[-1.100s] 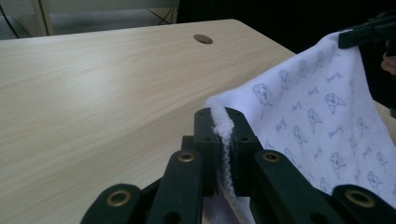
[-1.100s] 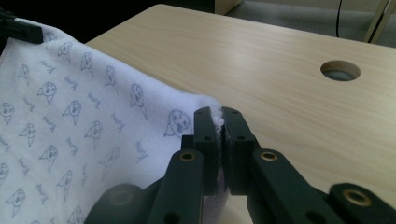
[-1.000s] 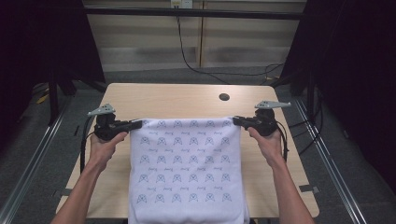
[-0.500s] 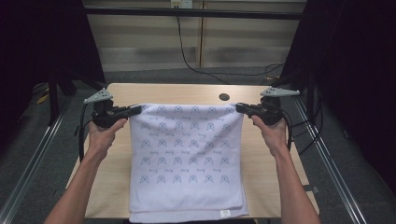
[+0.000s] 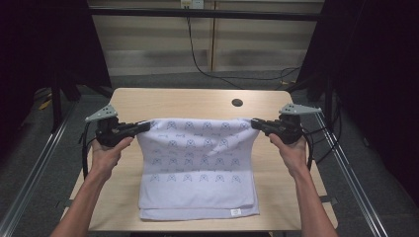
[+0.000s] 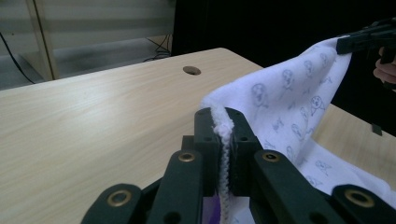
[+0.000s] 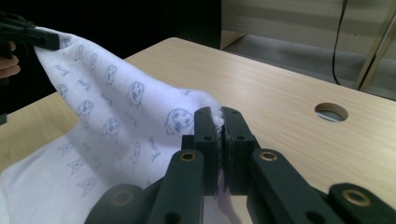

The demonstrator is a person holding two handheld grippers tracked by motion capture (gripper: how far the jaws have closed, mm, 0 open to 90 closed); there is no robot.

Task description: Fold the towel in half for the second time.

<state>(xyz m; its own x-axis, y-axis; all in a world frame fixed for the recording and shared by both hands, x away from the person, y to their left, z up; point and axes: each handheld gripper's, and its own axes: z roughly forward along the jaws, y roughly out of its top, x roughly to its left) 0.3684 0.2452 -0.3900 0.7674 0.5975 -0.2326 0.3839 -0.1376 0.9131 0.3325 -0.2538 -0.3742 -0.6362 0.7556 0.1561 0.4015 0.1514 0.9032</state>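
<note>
Left gripper (image 6: 223,140): jaws clenched on one top corner of the white terry towel printed with small blue-grey figures (image 5: 197,163); the fluffy hem stands pinched between the two black pads, seen edge-on in the left gripper view. Right gripper (image 7: 219,140): jaws likewise clamped on the opposite top corner, cloth squeezed thin between the pads.

High view: left gripper (image 5: 141,127) and right gripper (image 5: 257,123) well apart, level with each other, the towel's upper edge slung between them with a slight sag. Upper part of the towel lifted off the surface and sloping toward the person; lower part lying on the pale wood-grain bench (image 5: 197,98), where it looks doubled over, a small label at the near right corner. Near edge of the towel close to the bench's near edge.

Round dark cable hole (image 5: 237,102) in the bench beyond the towel, toward the right. A black cable (image 5: 197,54) trails over the floor behind.
</note>
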